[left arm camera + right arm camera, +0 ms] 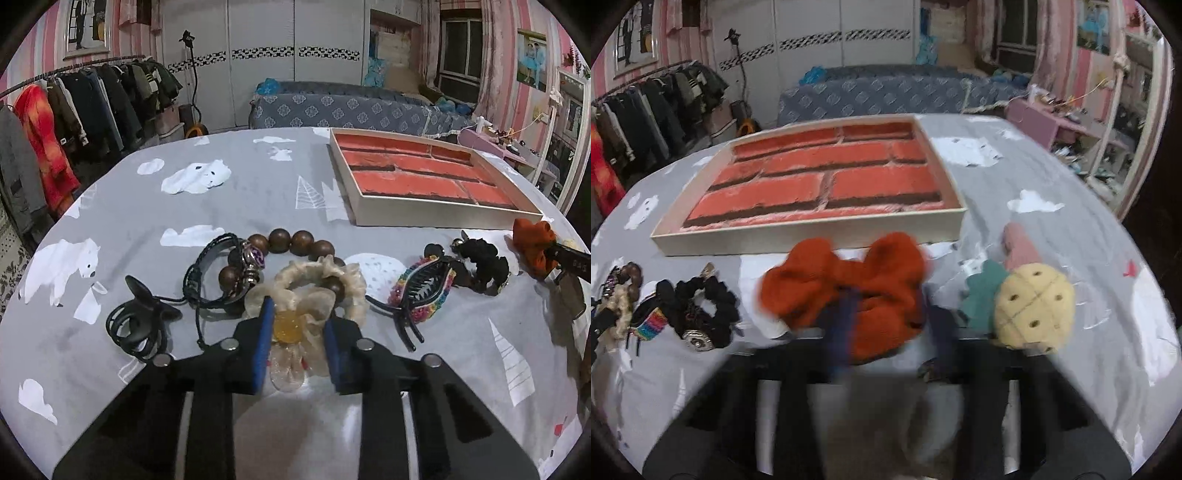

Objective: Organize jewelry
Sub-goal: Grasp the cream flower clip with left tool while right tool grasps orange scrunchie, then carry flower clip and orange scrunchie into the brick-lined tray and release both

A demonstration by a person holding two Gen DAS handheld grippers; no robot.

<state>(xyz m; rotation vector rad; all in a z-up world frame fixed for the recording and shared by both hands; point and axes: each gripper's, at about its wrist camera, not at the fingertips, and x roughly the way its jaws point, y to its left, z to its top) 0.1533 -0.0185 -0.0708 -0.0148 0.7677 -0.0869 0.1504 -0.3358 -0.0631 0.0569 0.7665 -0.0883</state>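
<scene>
Only rightward, a pineapple plush (pixel 1032 308); jaws pinching cream flower (pixel 295 332) and orange bow (pixel 849 291).

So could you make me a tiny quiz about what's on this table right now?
1. True or false: the tray already holds jewelry.
2. What do the left tongs straddle? A) wooden bead bracelet B) cream flower hair tie C) rainbow claw clip
3. Which item sits between the right tongs?

Key: 1 false, its red compartments are bare. 2 B. 3 The orange bow.
</scene>
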